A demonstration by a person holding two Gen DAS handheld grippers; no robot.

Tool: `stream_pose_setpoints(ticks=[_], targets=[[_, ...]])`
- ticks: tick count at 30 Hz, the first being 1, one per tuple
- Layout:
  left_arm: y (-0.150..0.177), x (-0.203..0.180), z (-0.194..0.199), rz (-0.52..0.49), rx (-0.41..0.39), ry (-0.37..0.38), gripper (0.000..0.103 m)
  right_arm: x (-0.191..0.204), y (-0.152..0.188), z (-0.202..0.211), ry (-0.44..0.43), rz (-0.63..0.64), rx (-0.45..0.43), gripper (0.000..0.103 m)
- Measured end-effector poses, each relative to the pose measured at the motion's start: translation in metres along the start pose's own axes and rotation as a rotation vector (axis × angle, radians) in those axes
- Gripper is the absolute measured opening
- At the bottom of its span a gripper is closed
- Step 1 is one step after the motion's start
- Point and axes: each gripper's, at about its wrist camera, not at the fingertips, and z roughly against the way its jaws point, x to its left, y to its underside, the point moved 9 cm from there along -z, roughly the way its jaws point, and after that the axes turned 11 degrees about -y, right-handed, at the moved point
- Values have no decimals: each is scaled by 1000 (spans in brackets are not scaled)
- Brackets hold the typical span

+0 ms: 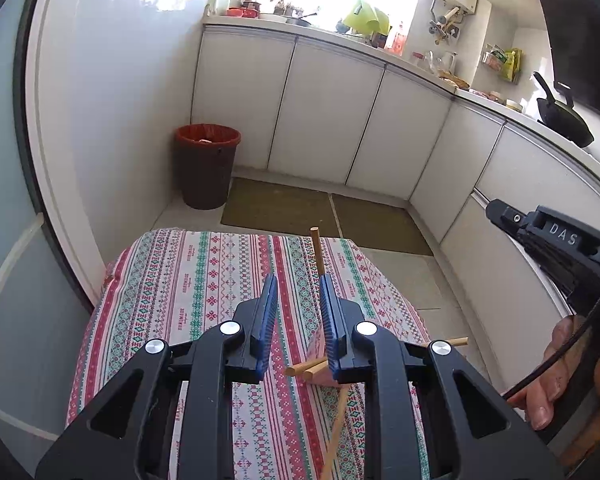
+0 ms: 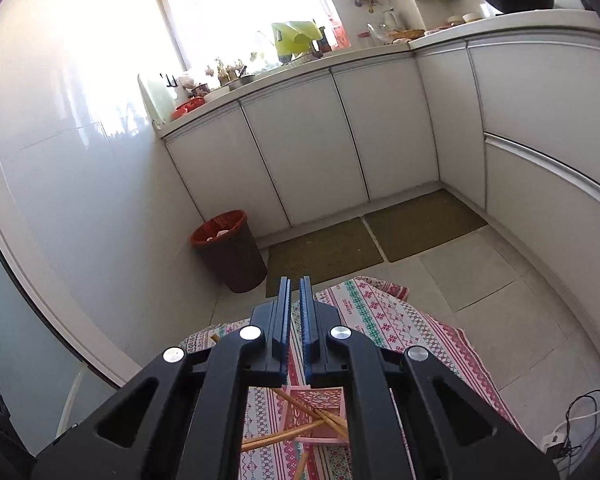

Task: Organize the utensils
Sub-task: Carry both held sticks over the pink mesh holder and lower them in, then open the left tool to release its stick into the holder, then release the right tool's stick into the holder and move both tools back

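- Wooden chopsticks (image 2: 300, 420) lie loose and crossed over a pink box (image 2: 316, 416) on the patterned tablecloth (image 1: 204, 280); several ends overhang the box rim.
- One chopstick (image 1: 318, 250) appears to stand upright behind the left gripper's right finger; what supports it is hidden.
- Progress, as a judgement: early to middle. The sticks are gathered at the box but not aligned or seated inside. Remaining work: straighten them and lay them parallel in the box.
- Left gripper (image 1: 298, 292): jaws apart with a clear gap between the blue pads. It hovers above the cloth and clamps nothing; the upright chopstick sits just beside its right finger, contact uncertain.
- Right gripper (image 2: 296, 292): jaws nearly together, a narrow slit remaining, nothing between them. It hangs above the box, well clear of the sticks.
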Motion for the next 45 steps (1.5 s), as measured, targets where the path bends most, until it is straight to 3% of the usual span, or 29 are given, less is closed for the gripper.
stream_pose_setpoints(ticks=[4,7,8,9,11,14,16,19,23,31,32,33,34,36,41,45], targets=[[-3,5,3,6,-7,-7,21,6,-5,14,-40,-22,14,4],[-10,14,10,30,-14,-6,21,14,16,23,-71,21,118,8],[-13,19,14,40,-22,-8,21,19,31,24,-85,50,177,16],[-16,24,20,44,-32,-12,21,24,52,26,-92,83,253,45],[-24,30,35,30,-37,7,23,35,107,30,-124,142,410,66],[-25,32,68,-81,37,70,34,54,202,25,-170,312,686,66],[-26,41,97,-135,43,53,48,66,249,18,-236,366,815,66],[-34,59,152,-91,-43,85,76,84,310,3,-357,400,988,66],[-45,86,201,6,-168,107,86,112,362,0,-464,466,1124,66],[-43,114,183,94,-130,79,87,140,427,12,-415,646,1226,64],[-43,116,181,98,-127,75,87,140,433,12,-394,661,1232,57],[-43,119,180,106,-128,69,87,136,439,11,-360,677,1239,37],[-43,121,180,112,-128,67,87,132,444,8,-322,692,1233,30],[-42,124,177,118,-119,68,87,132,441,6,-327,670,1200,17],[-40,126,175,121,-110,76,87,114,424,-5,-372,412,1259,13],[-39,126,173,122,-107,81,87,111,422,-3,-382,396,1255,16]])
